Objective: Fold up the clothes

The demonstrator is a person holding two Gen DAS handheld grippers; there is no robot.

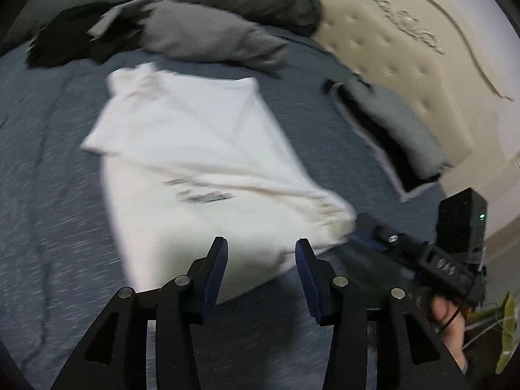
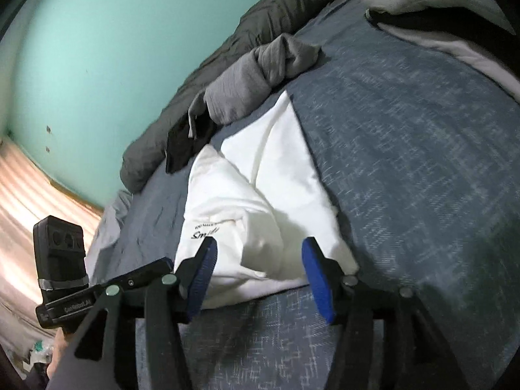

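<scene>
Left claw (image 1: 261, 253) wide, empty, over shirt (image 1: 201, 162) hem at 6 o'clock. Right claw (image 2: 258, 253) wide, empty, at hem's 4 o'clock corner. Shirt part-folded, flat, mid-bed (image 1: 48, 178). Grey clothes (image 1: 211, 35) at 12 o'clock.

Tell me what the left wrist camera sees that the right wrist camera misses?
Only the left wrist view shows the beige tufted mattress standing beyond the bed. Only the right wrist view shows the turquoise painted wall and the small black print on the shirt clearly. Both share the white cotton T-shirt lying partly folded on the blue-grey bedsheet, the crumpled grey garment, and open fingers.
</scene>
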